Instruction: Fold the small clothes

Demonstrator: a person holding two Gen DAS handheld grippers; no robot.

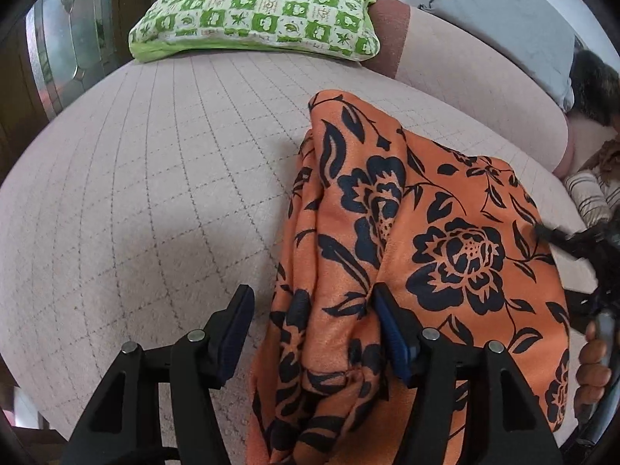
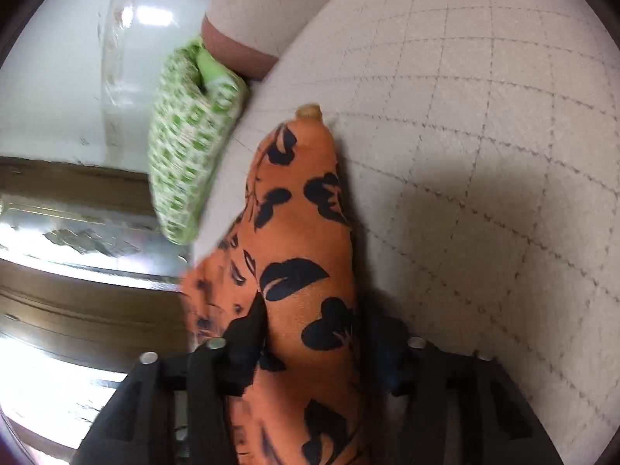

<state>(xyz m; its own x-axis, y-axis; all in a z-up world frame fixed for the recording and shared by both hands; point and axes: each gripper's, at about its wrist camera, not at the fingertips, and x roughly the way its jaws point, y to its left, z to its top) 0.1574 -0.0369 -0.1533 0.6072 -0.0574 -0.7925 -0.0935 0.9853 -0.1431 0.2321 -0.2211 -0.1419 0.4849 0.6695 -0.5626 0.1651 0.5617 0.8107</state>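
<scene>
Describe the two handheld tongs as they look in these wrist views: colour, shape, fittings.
The left tongs are matte black, angular plastic arms with triangular cut-outs, round silver bolt heads on top, and ribbed dark blue pads lining the inner faces of the fingers. The right tongs share the same black frame and silver bolts; their pads are too blurred and cloth-covered to tell. No cables or sleeves show.

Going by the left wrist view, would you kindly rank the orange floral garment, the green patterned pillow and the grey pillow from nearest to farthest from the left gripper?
From the left gripper:
1. Orange floral garment, between its fingers.
2. Green patterned pillow, far edge, left.
3. Grey pillow, far right corner; too close to call against the green one.
</scene>
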